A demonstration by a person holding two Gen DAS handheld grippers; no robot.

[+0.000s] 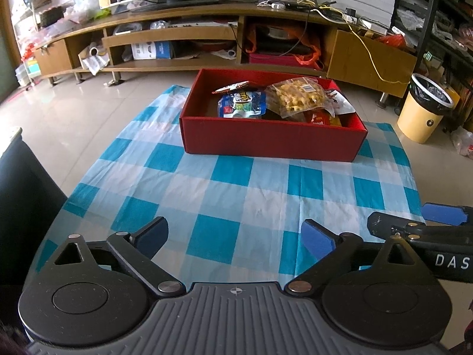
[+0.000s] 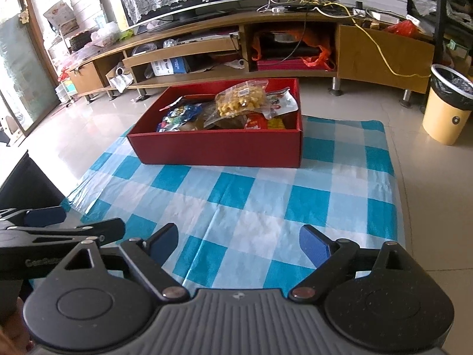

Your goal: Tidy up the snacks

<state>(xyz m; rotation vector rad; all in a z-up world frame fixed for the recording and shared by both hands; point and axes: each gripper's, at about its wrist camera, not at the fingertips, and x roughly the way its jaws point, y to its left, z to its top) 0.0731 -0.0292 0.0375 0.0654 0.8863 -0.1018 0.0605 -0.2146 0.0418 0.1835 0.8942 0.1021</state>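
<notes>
A red box [image 1: 266,140] [image 2: 218,148] stands on the far part of a blue-and-white checked cloth [image 1: 230,201] [image 2: 254,201]. It holds several snack packs: a clear bag of yellow puffs [image 1: 298,96] [image 2: 239,100], a blue pack [image 1: 242,105] [image 2: 177,117], red and white packs at the right. My left gripper [image 1: 235,236] is open and empty, low over the near cloth. My right gripper [image 2: 238,242] is open and empty beside it. Each shows at the edge of the other's view, the right gripper in the left wrist view [image 1: 419,224] and the left gripper in the right wrist view [image 2: 59,230].
A long wooden TV stand [image 1: 207,29] [image 2: 266,29] with clutter runs along the back. A yellow bin [image 1: 422,109] [image 2: 446,106] with a black liner stands at the right on the tile floor. A dark piece of furniture [image 1: 26,195] is at the near left.
</notes>
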